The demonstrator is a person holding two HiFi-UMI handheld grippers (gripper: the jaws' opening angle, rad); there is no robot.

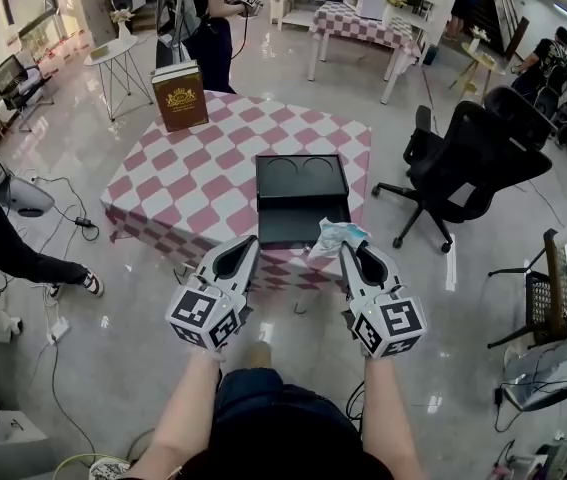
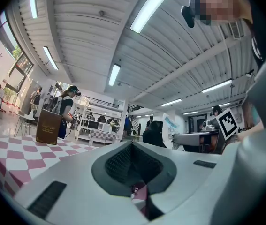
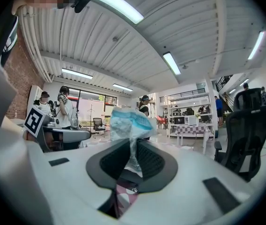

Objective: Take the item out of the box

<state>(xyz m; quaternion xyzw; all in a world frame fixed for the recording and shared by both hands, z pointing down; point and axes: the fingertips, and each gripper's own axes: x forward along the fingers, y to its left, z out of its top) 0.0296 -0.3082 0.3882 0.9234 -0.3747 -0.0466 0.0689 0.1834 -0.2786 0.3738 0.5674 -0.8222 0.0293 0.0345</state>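
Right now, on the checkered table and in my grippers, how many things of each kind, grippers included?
Grippers: 2 (left gripper, right gripper)
Black box: 1
Brown box: 1
Plastic packet, held by the right gripper: 1
Total: 5

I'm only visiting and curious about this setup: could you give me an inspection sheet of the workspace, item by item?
Surface: table under a pink-and-white checked cloth.
Job's things: black box lies open on the table; crumpled white-and-blue packet is out of it, held near the box's front right corner.
Clutter: brown box stands at the table's far corner.
Grippers: right gripper shut on the packet; left gripper shut, empty.
Cables: cables trail over the floor at the left.
Surroundings: black office chair at the right; people stand around the room.
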